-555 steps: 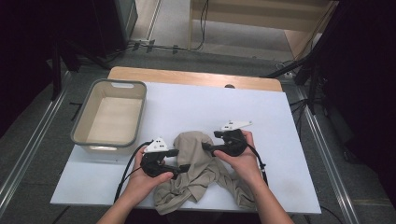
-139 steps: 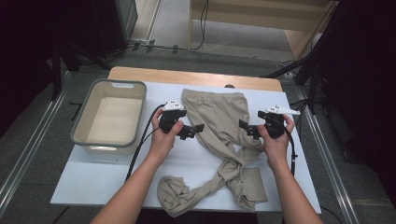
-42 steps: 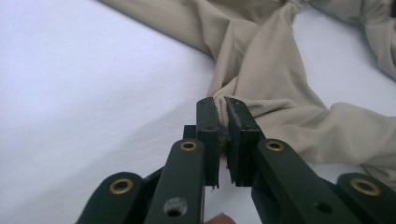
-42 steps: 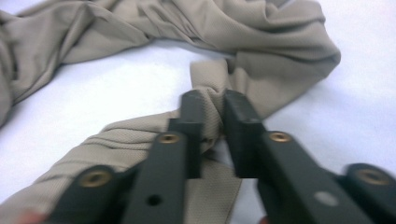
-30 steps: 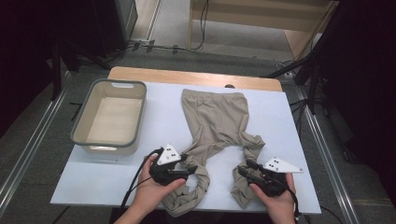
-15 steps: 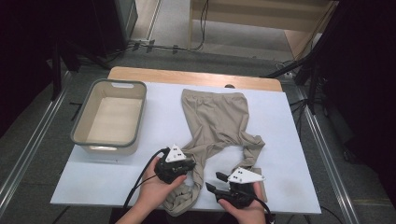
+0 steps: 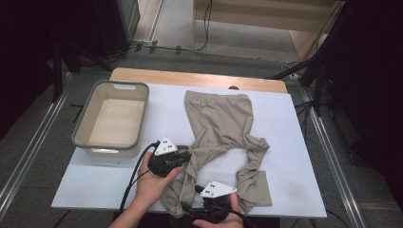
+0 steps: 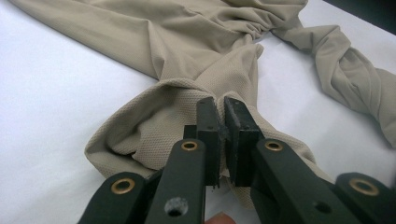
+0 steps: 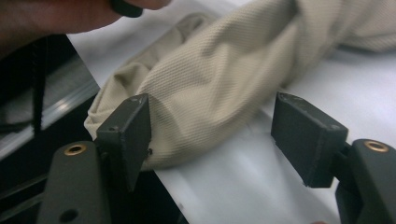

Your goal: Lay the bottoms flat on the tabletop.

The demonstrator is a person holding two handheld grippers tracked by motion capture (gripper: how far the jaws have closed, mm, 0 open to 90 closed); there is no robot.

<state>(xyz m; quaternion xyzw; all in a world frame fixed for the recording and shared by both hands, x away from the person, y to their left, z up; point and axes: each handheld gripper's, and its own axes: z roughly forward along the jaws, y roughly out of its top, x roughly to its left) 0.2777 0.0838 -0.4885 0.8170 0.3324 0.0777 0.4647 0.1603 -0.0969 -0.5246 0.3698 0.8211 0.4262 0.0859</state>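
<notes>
White board over a wooden desk [image 7: 199,78] carries a pair of beige leggings [image 7: 216,118], waistband far, legs twisted toward the near edge. Nearest, the right tool [image 9: 212,135] has just been opening; its jaws stand apart around the bunched end of the left leg at the board's lip, pads not pressing. Just beyond, the left tool [image 8: 222,135] is clamped on a fold of that same leg. Farther left sits an empty grey plastic tub [image 7: 81,140]. The work appears to be straightening the garment, likely for folding; next, the right tool would need to close on the hem and draw the leg out flat.
</notes>
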